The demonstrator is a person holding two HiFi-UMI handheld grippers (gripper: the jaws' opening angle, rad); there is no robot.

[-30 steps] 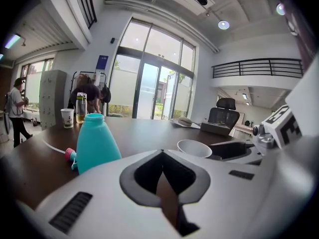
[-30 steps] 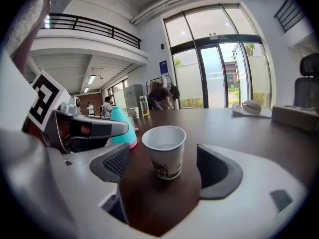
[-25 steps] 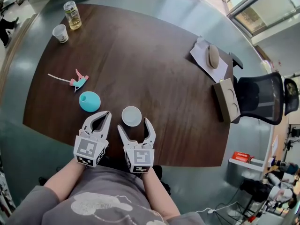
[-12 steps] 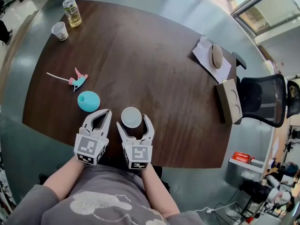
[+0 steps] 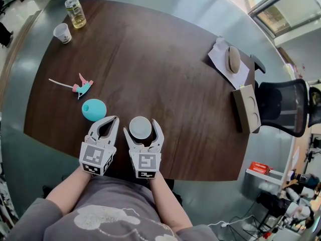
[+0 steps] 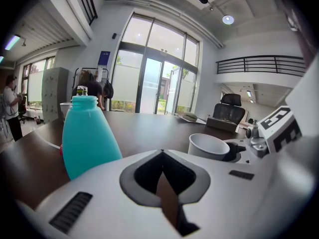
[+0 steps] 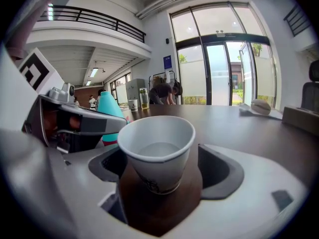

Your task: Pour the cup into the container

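Note:
A white paper cup (image 5: pixel 140 127) holding a little clear liquid (image 7: pixel 158 151) stands upright near the table's front edge. My right gripper (image 5: pixel 142 130) is open, with one jaw on each side of the cup and a gap showing on both sides in the right gripper view (image 7: pixel 159 179). Left of the cup stands the teal bottle-shaped container (image 5: pixel 94 109), its mouth open at the top (image 6: pixel 84 101). My left gripper (image 5: pixel 111 121) rests just in front of the container, shut with nothing held (image 6: pixel 162 156).
At the far left corner stand a second paper cup (image 5: pixel 62 32) and a jar of yellowish liquid (image 5: pixel 75 12). A pink and teal toy (image 5: pixel 82 87) lies beyond the container. Paper with a grey oval object (image 5: pixel 231 59), a cardboard box (image 5: pixel 245 108) and a black chair (image 5: pixel 281 107) are at the right.
My right gripper has slid forward so the cup now sits deeper between its open jaws. The left gripper and the teal container have stayed where they were.

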